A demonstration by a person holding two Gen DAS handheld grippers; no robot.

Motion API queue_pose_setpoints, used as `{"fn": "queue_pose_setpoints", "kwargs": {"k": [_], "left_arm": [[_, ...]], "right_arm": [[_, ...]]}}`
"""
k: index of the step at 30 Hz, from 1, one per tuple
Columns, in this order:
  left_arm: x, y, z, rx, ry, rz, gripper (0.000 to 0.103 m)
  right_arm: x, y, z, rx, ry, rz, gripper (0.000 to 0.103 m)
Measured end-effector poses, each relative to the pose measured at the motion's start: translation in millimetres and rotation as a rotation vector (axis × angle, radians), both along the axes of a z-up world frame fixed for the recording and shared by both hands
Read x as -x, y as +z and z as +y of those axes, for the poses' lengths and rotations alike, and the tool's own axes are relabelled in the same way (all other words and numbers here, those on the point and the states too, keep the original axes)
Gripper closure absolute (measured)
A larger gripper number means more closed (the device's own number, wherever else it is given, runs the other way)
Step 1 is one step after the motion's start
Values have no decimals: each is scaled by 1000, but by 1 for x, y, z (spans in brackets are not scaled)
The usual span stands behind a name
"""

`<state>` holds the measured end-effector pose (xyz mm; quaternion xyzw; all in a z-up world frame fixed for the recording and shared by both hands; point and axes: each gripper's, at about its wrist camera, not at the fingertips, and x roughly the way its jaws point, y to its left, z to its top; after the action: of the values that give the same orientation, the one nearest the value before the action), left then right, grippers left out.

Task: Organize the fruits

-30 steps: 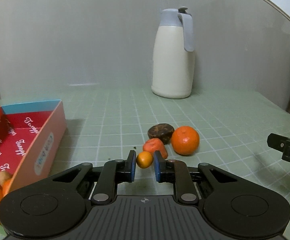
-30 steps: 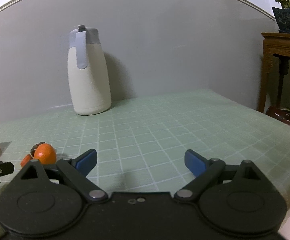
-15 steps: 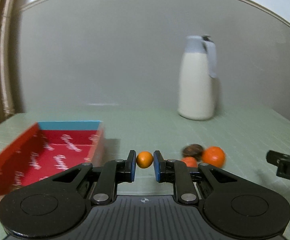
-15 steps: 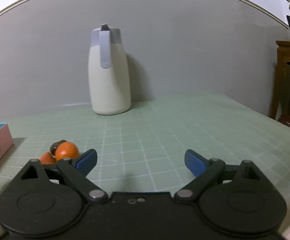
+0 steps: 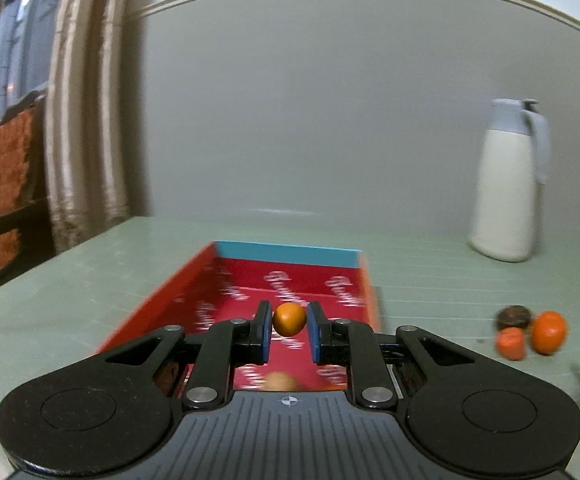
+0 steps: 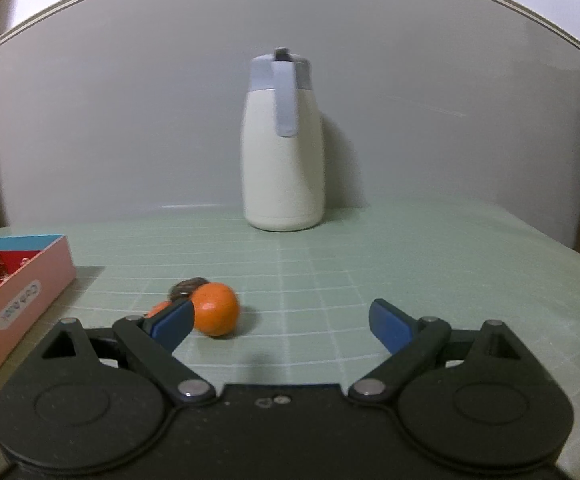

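Observation:
My left gripper is shut on a small orange kumquat and holds it above the open red box with a blue far wall. More fruit lies blurred in the box's near end. On the green table to the right lie a large orange, a smaller reddish-orange fruit and a dark brown fruit. My right gripper stands open and empty, just right of the same large orange. Its left fingertip covers part of the reddish fruit; the dark fruit lies behind.
A white thermos jug with a grey-blue lid stands at the back by the wall, also at far right in the left wrist view. The box's pink side is at the left. A chair stands beyond the table's left edge.
My left gripper carried the kumquat leftward from the fruit pile to above the red box. The right gripper swung left, bringing the large orange near its left finger.

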<state>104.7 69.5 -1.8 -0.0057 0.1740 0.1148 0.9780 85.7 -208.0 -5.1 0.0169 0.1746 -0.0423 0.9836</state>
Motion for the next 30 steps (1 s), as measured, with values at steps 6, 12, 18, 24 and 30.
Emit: {"fn": "queue_pose_setpoints", "kwargs": {"k": [6,12,18,24,30], "left_arm": [[-2,-4,27,1,116,21,84],[-6,-10,40,4,166,57,84],[-10,-14,43,16,180,81,84],[-11,-17,47,38,201,100,84],[-9,-18,50,61,205,106,84]], "right_arm": [[-1,2,24,9,65,-16,9],[-1,5,41,-11,157,-26,9],[2,7,57,10,214,-30,9],[2,8,57,-5,219,-23,9],[2,7,58,-1,220,-21,9]]}}
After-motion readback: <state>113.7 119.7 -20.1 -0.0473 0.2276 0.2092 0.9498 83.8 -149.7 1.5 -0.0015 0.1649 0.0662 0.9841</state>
